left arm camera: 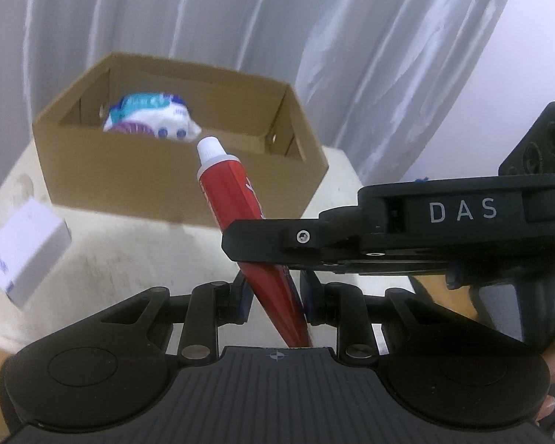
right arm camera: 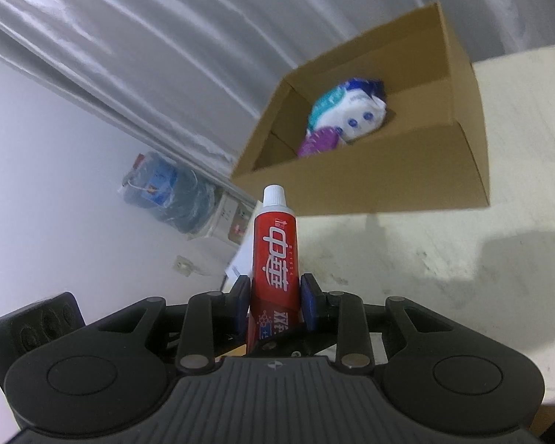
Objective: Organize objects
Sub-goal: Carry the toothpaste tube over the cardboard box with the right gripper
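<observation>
Both grippers are clamping the same red tube [left arm camera: 240, 192] — a toothpaste tube with a white cap and white lettering on its side. The left gripper [left arm camera: 275, 296] is pinching the tube's lower, flattened end between its blue-padded fingers [left arm camera: 242, 301], jaws nearly together. The right gripper [right arm camera: 275, 301] is gripping the tube's body higher up, its blue pads [right arm camera: 309, 303] pressing on either side of the printed face. In the left wrist view the right gripper [left arm camera: 262, 240] is reaching in from the right side and crossing in front of the tube, with "DAS" printed on its black housing and part of a hand [left arm camera: 553, 370] showing behind it at the right edge.

The tube is hanging in the air above the pale surface [left arm camera: 129, 259], cap end pointing toward an open cardboard box [left arm camera: 166, 174] that is sitting farther back on that surface. Inside the box a white packet [left arm camera: 155, 116] with blue and teal print is lying against something purple [right arm camera: 320, 144] — too blurred to identify. A small white carton [left arm camera: 22, 248] with blue print is sitting on the surface near the box's left corner, apart from it.

Behind everything a white curtain [left arm camera: 277, 18] is hanging in folds. In the right wrist view a water jug [right arm camera: 166, 192] wrapped in plastic is sitting on the floor beyond the surface's edge.
</observation>
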`<state>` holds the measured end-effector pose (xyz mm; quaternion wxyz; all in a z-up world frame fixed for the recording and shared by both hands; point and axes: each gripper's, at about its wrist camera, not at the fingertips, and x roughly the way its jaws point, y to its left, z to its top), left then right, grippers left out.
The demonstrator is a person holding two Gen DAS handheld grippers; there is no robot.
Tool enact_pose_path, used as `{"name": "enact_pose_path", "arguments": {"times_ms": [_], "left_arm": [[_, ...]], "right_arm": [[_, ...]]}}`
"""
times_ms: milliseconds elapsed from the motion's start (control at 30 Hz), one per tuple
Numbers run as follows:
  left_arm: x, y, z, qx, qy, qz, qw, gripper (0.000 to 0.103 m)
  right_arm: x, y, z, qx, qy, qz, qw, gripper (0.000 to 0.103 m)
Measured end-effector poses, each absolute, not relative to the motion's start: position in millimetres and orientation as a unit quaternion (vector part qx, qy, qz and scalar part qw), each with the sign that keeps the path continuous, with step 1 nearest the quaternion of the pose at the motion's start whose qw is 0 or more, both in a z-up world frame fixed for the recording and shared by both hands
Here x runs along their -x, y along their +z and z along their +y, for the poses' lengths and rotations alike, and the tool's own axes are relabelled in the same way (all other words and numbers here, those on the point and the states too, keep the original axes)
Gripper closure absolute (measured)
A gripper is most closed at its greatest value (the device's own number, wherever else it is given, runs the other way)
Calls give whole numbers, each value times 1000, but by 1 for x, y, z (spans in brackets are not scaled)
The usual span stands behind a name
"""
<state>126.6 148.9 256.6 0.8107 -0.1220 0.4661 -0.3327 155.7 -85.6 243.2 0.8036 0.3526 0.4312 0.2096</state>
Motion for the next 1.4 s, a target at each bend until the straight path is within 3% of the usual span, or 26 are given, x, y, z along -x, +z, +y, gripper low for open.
{"name": "enact_pose_path", "arguments": {"times_ms": [533, 933, 1233, 1400], "left_arm": [[-208, 275, 124, 107, -363, 445, 812, 77], [-325, 226, 56, 126, -373, 541, 744, 76], [-364, 187, 30, 146, -361, 598, 701, 76], [-368, 187, 15, 136, -362, 606, 695, 66]], "right_arm": [[-231, 271, -107, -343, 204, 395, 828, 70], [-352, 245, -151, -276, 179, 491, 806, 70], [-390, 219, -156, -236, 165, 536, 793, 70], [-391, 236, -161, -190, 135, 515, 825, 67]]}}
